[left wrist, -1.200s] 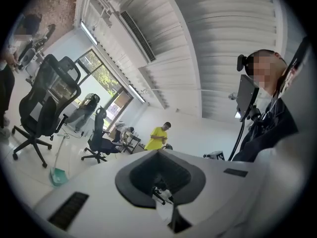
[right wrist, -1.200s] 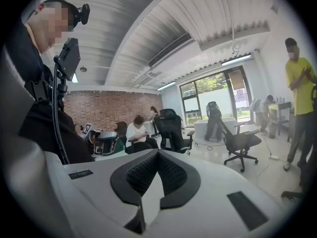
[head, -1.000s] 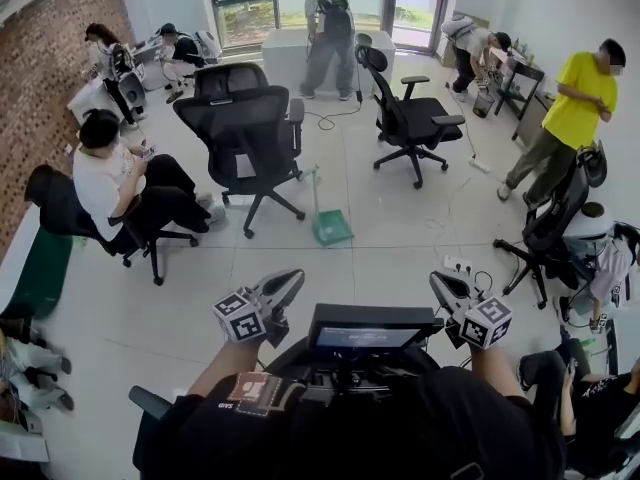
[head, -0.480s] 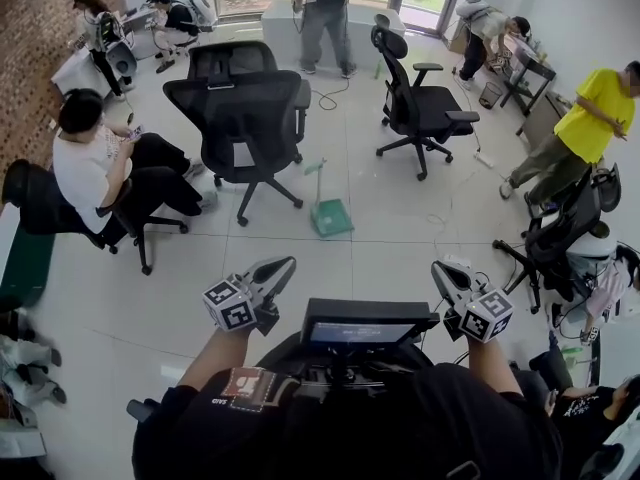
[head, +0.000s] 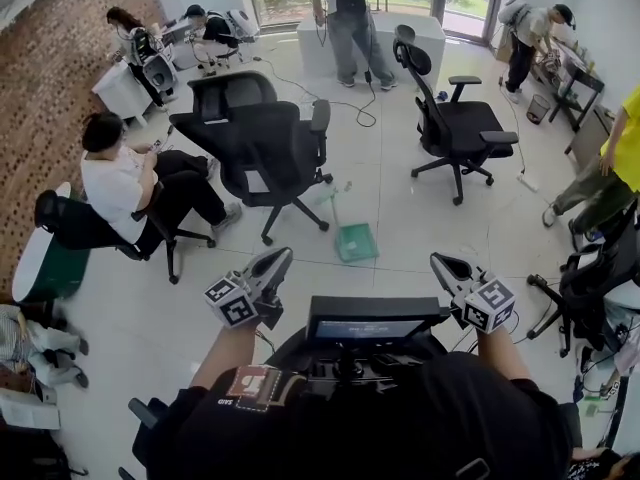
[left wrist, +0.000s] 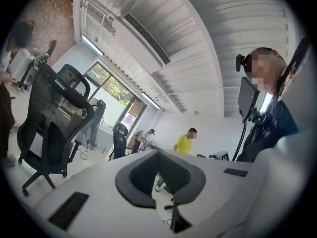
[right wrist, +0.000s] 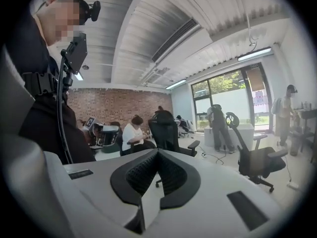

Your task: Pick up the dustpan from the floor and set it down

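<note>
Item 1: green dustpan (head: 357, 241). We log it on the floor (head: 420, 230), handle upright, just beside the nearer black office chair (head: 262, 148) and well ahead of both tools.
Item 2: left tool (head: 274, 264), pads together, gripping nothing.
Item 3: right tool (head: 446, 266), likewise closed and empty.

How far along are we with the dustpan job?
Done: nothing yet. The green dustpan sits on the floor ahead, near the black office chair. In hand: nothing. The left gripper and right gripper are both shut, empty and short of it. Left: reach it, grip it, lift it and set it down.
</note>
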Tool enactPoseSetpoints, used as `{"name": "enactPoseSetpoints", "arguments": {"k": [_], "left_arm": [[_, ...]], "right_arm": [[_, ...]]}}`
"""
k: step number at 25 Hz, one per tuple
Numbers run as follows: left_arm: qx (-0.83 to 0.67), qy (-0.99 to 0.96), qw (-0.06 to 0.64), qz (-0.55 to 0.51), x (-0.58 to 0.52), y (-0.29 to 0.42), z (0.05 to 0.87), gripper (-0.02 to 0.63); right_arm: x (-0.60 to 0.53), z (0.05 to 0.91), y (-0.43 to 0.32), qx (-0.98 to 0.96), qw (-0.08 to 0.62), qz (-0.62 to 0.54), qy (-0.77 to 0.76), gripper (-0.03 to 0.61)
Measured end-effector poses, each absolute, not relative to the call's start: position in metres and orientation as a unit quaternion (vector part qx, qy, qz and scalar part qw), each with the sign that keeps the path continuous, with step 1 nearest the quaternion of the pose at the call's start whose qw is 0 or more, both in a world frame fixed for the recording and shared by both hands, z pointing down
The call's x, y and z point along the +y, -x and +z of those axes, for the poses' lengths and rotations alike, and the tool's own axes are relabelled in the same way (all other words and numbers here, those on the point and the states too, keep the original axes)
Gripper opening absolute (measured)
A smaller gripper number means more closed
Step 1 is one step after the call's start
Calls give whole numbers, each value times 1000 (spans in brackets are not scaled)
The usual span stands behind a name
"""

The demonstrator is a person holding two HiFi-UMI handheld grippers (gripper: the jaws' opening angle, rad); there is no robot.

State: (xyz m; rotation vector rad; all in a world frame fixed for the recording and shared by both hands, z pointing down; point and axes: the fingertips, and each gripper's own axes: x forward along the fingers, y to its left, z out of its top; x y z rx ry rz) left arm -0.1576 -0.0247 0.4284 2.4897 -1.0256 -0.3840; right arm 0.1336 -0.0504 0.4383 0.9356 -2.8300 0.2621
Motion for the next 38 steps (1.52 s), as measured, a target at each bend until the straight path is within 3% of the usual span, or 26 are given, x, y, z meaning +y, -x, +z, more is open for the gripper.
{"name": "enactPoseSetpoints", "arguments": {"k": [7, 16, 24, 32, 38], "left_arm": [[-370, -891, 227, -131, -137, 145, 445, 12], [-285, -921, 250, -89, -314, 210, 499, 12], [-223, -931, 285, -44, -430, 191, 548, 12], [-358, -882, 307, -5, -487, 157, 604, 14], [-470, -812, 347, 7, -516, 183, 654, 28]], "right_arm": [[-176, 445, -162, -938, 72, 87, -327, 9], [-334, 430, -83, -905, 85, 97, -406, 9], [-446, 441, -47, -903, 113, 91, -404, 9], [-520, 503, -97, -938, 111, 118, -308, 9], [-557, 532, -122, -949, 112, 138, -260, 9]]}}
